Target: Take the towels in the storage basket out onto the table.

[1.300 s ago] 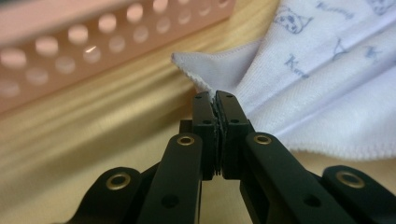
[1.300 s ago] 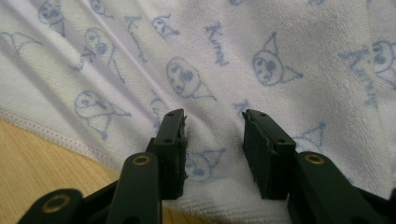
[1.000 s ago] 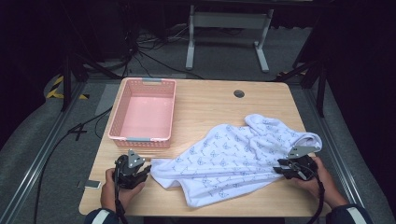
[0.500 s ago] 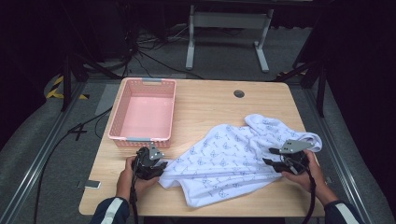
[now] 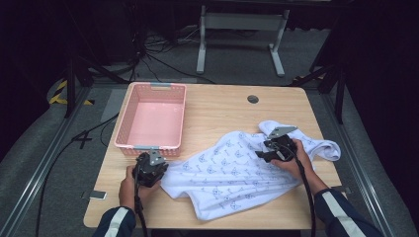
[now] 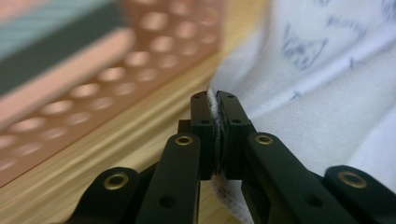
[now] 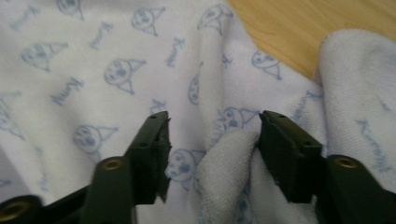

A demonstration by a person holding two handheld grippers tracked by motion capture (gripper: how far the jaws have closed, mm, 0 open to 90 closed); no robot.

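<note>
A white towel (image 5: 232,170) with a blue print lies crumpled on the right half of the wooden table (image 5: 217,111). At its left edge sits my left gripper (image 5: 161,173). Its jaws have just closed, and in the left gripper view the left gripper (image 6: 215,112) pinches the towel's hem (image 6: 214,105). My right gripper (image 5: 260,154) rests on the towel's upper right part. In the right gripper view the right gripper (image 7: 212,128) is open; its jaws have just been closing. A raised fold of towel (image 7: 226,161) stands between them and touches only one jaw.
An empty pink basket (image 5: 124,123) with perforated walls stands at the table's left, just beyond the left gripper; its wall (image 6: 116,93) is close in the left gripper view. A round cable hole (image 5: 253,98) lies at the table's far edge. Cables trail off the near edge.
The left gripper moved right to the towel's left edge and shut on the hem. The right gripper moved left from the towel's right end onto its upper middle.
</note>
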